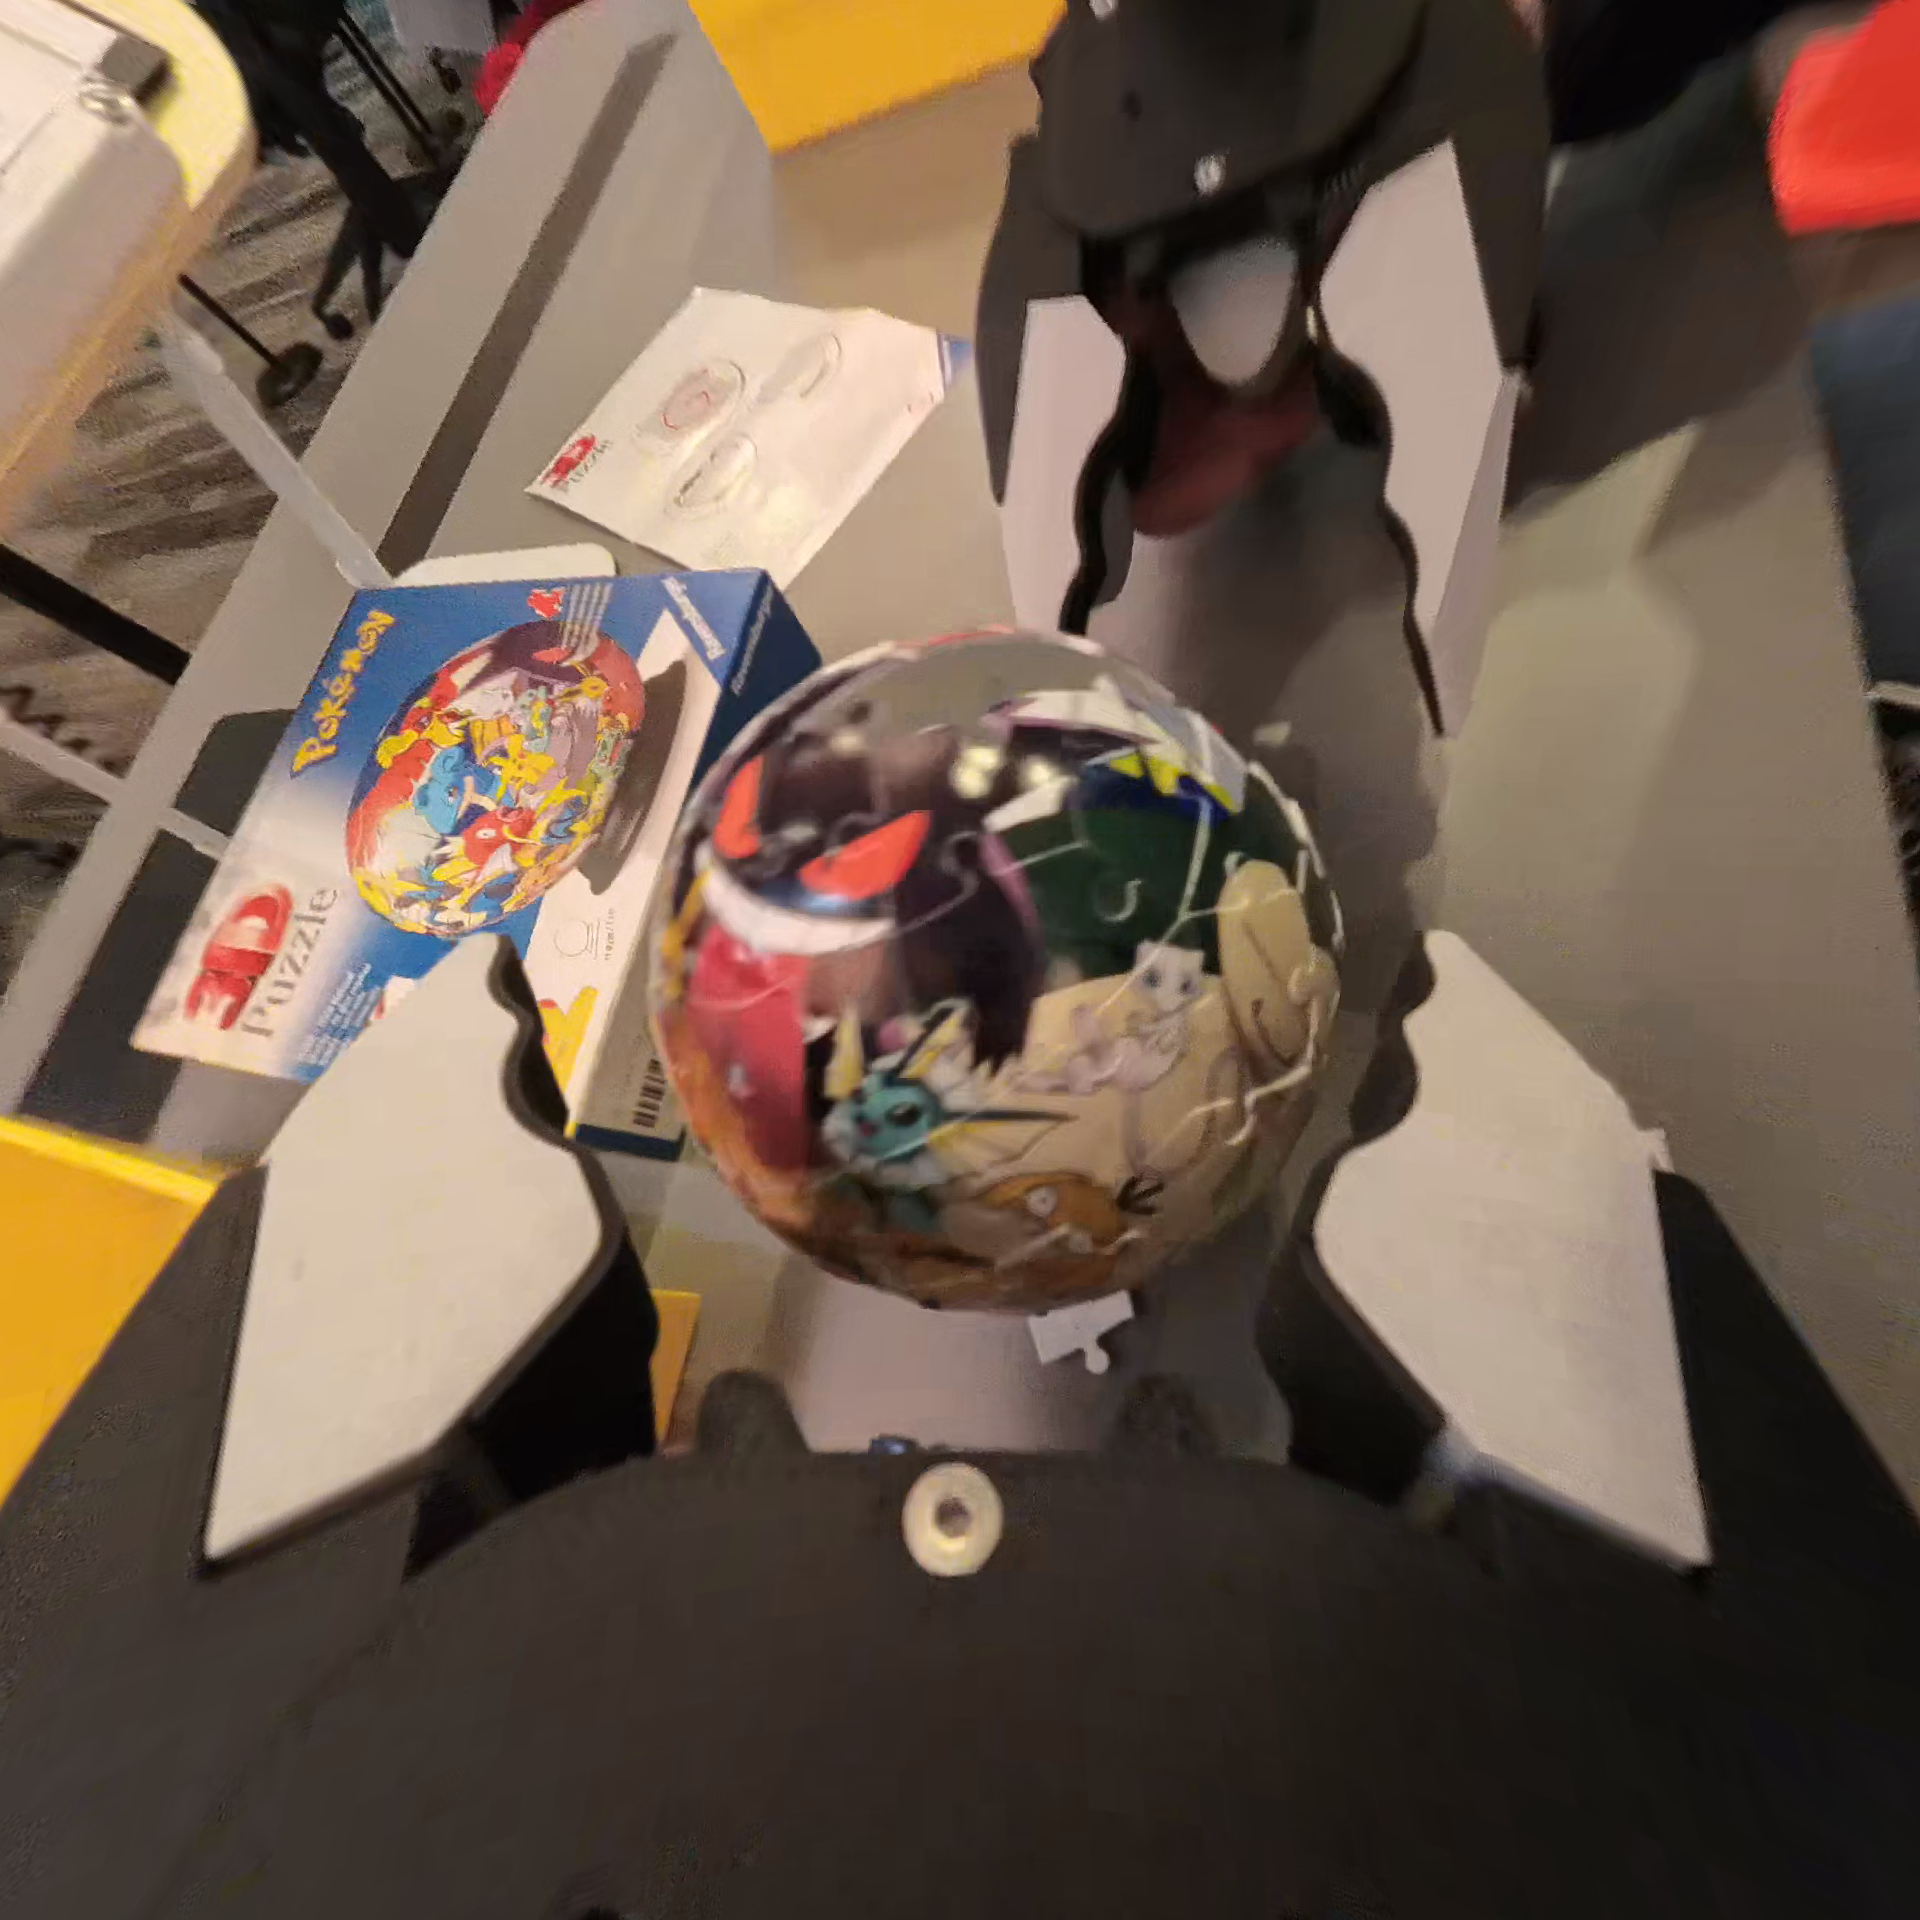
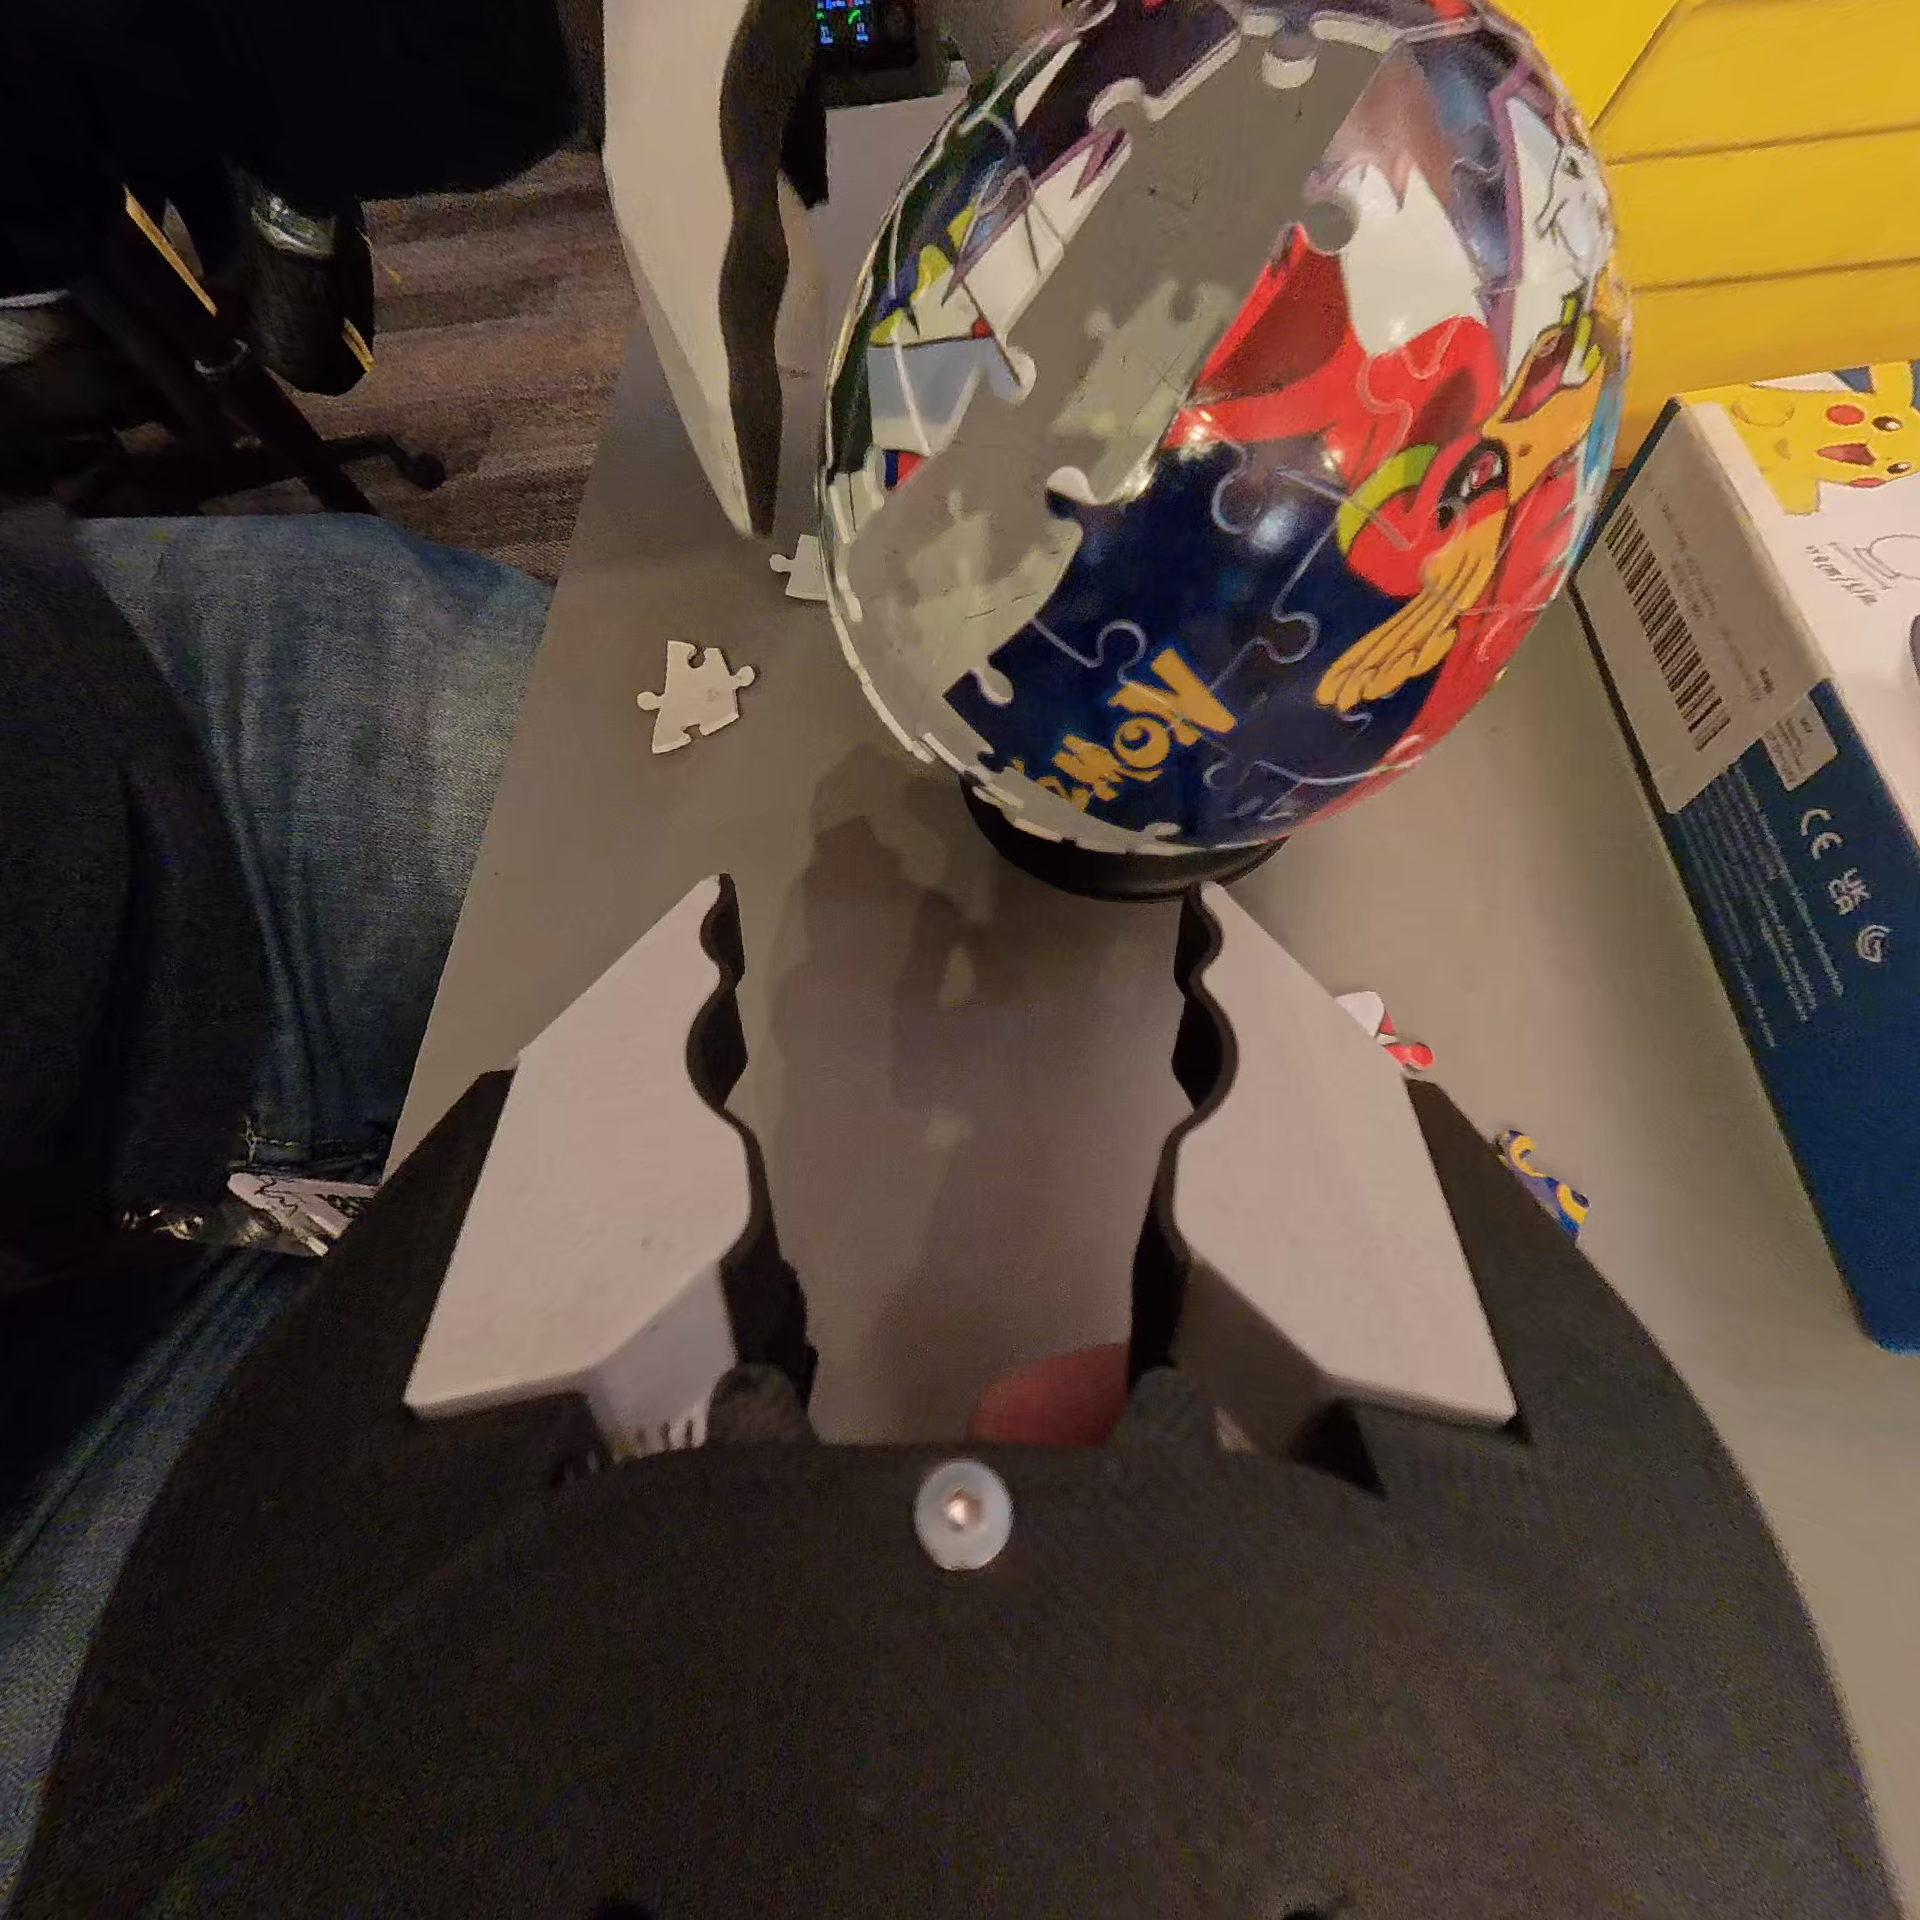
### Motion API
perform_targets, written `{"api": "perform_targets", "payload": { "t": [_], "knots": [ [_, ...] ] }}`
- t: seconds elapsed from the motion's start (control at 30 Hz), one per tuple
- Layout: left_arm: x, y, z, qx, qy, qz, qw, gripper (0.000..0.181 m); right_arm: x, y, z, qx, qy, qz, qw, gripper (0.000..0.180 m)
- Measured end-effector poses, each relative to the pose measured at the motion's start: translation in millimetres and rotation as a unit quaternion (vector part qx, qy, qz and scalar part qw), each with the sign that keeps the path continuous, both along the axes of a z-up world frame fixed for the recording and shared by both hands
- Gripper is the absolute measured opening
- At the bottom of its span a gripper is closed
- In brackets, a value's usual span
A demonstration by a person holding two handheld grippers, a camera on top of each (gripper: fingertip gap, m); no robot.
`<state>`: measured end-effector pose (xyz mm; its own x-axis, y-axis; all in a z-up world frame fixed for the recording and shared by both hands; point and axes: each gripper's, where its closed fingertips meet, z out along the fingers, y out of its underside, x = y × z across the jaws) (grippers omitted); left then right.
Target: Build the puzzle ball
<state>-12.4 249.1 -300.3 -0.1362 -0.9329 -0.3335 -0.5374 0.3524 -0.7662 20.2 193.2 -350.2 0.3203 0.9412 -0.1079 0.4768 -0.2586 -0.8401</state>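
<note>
The puzzle ball (image 1: pixel 997 966) is a colourful sphere standing on a black stand (image 2: pixel 1122 862) on the grey table (image 2: pixel 987 1091). A strip of missing pieces (image 2: pixel 1195 291) runs across its top. My left gripper (image 1: pixel 971 945) is open wide with the ball between its fingers; neither finger touches it. One of its fingers (image 2: pixel 686 260) shows left of the ball in the right wrist view. My right gripper (image 2: pixel 956 899) is open and empty, just short of the stand. It also shows beyond the ball in the left wrist view (image 1: pixel 1247 665).
Two white face-down pieces (image 2: pixel 696 707) (image 2: pixel 800 566) lie left of the ball, and coloured pieces (image 2: pixel 1548 1184) lie to its right. The blue puzzle box (image 1: pixel 468 831) and an instruction sheet (image 1: pixel 748 426) lie beside the ball. A yellow block (image 2: pixel 1766 208) stands behind. A person's jeans (image 2: pixel 260 831) are at the table edge.
</note>
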Motion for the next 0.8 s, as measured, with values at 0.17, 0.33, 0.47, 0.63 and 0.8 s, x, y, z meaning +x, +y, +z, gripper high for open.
{"api": "perform_targets", "payload": {
  "t": [0.17,0.33,0.47,0.63,0.8],
  "knots": [
    [6.8,0.0,-11.7,0.052,0.024,-0.010,0.998,0.131,0.9,-2.6,-0.1,-0.003,0.002,0.003,1.000,0.083],
    [7.3,8.2,-6.1,-0.004,-0.018,0.010,1.000,0.129,1.4,-2.6,4.4,-0.005,0.015,0.005,1.000,0.083],
    [5.1,19.6,2.2,-0.085,-0.076,0.032,0.993,0.127,1.3,1.7,10.2,0.000,0.028,0.003,1.000,0.080],
    [0.9,31.2,8.8,-0.202,-0.143,0.032,0.968,0.125,0.3,13.0,22.9,0.018,0.054,0.005,0.998,0.069],
    [-1.3,37.8,10.4,-0.250,-0.168,0.014,0.954,0.125,-1.0,26.8,36.7,0.049,0.071,0.022,0.996,0.053]
  ]
}}
